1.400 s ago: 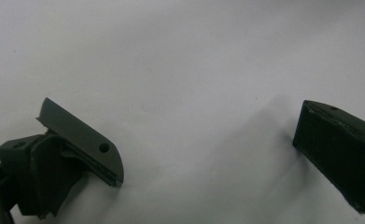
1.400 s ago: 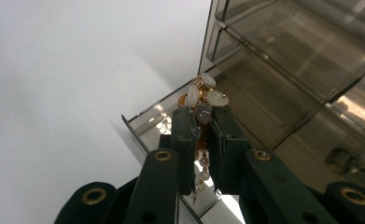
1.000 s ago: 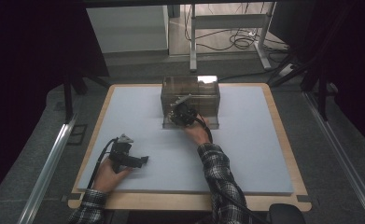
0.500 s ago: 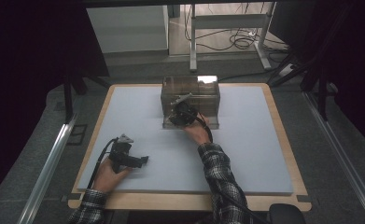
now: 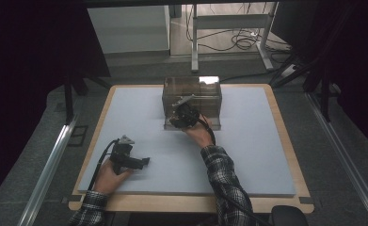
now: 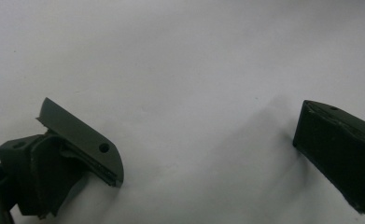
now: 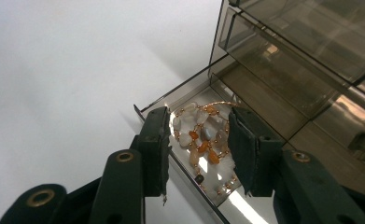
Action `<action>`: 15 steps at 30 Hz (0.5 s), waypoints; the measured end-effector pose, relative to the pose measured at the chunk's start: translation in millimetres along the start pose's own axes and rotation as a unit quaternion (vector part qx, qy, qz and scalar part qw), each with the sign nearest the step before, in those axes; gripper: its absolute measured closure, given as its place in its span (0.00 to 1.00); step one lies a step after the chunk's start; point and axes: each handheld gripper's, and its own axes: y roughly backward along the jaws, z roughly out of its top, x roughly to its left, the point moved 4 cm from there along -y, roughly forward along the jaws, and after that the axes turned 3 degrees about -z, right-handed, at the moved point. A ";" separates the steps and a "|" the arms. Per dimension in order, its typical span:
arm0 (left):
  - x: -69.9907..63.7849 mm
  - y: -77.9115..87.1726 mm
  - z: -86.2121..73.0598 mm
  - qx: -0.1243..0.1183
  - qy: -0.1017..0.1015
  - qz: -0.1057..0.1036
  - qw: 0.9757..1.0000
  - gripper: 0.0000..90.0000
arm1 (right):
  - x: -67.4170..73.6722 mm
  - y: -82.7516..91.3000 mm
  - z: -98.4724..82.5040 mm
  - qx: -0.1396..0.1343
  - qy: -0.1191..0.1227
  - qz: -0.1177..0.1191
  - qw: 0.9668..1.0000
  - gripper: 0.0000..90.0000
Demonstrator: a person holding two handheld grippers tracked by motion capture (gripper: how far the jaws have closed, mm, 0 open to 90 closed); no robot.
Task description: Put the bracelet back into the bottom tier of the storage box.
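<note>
Right gripper view shows the right gripper [image 7: 196, 149], its jaws just opening, part open around a bead necklace [image 7: 203, 137] lying in the open drawer [image 7: 245, 205]. Left gripper [image 6: 208, 158] rests wide open on the counter [image 5: 247, 155].

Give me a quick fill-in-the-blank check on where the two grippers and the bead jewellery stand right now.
1. The right gripper is at the smoky clear drawer box, its jaws on either side of the ____ jewellery.
2. The jewellery lies in the box's pulled-out ____ drawer.
3. The left gripper rests low over the bare mat with its jaws ____.

Missing words: beaded; bottom; open
</note>
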 end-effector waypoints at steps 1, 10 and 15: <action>0.0 0.0 0.0 0.000 0.000 0.000 1.000 0.00 | 0.1 1.0 0.2 -0.001 0.001 0.000 1.000 0.63; 0.0 0.0 0.0 0.000 0.000 0.000 1.000 0.00 | 2.0 8.8 0.2 -0.004 0.005 -0.001 1.000 0.63; -0.2 0.0 0.0 -0.001 0.001 0.000 1.000 0.00 | 2.0 12.6 -0.7 -0.008 0.001 -0.001 1.000 0.63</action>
